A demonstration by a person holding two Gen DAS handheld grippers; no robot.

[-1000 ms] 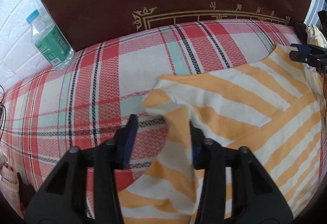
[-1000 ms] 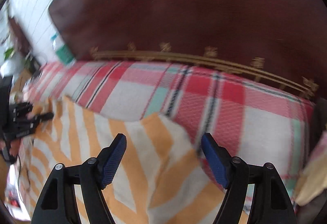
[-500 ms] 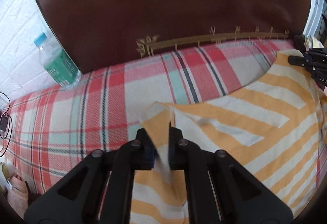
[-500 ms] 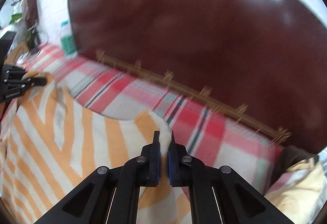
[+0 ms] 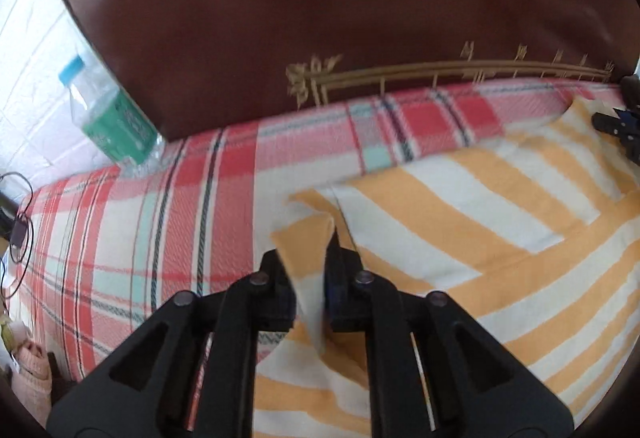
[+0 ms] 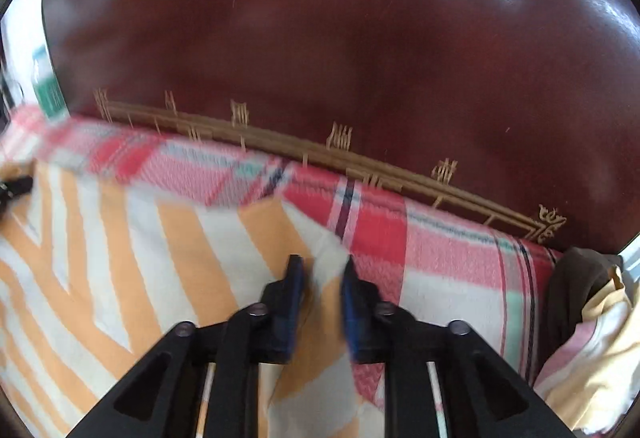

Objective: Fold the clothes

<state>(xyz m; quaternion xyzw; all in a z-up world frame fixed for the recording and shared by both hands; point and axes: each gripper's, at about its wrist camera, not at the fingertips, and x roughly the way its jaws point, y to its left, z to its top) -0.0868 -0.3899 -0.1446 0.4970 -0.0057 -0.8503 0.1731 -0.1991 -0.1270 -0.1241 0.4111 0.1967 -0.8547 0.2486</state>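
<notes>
An orange-and-white striped garment (image 5: 480,222) lies spread on a red plaid bed sheet (image 5: 160,222). My left gripper (image 5: 306,258) is shut on the garment's left top corner, which bunches up between its fingers. My right gripper (image 6: 322,274) is shut on the garment's (image 6: 168,250) right top corner, with a small gap between the blue pads where the cloth sits. The right gripper also shows at the far right of the left wrist view (image 5: 618,124). The left gripper shows as a dark tip at the left edge of the right wrist view (image 6: 14,186).
A dark brown headboard (image 5: 320,18) with gold trim stands behind the bed. A plastic water bottle (image 5: 112,118) with a green label leans at the bed's back left corner. Cables (image 5: 16,230) lie at the left edge. A pile of yellow and dark cloth (image 6: 592,326) sits at the right.
Both grippers went from open to shut on the garment's two top corners. Both views are now blurred by motion, and the right gripper's pads stand slightly wider than half a second ago.
</notes>
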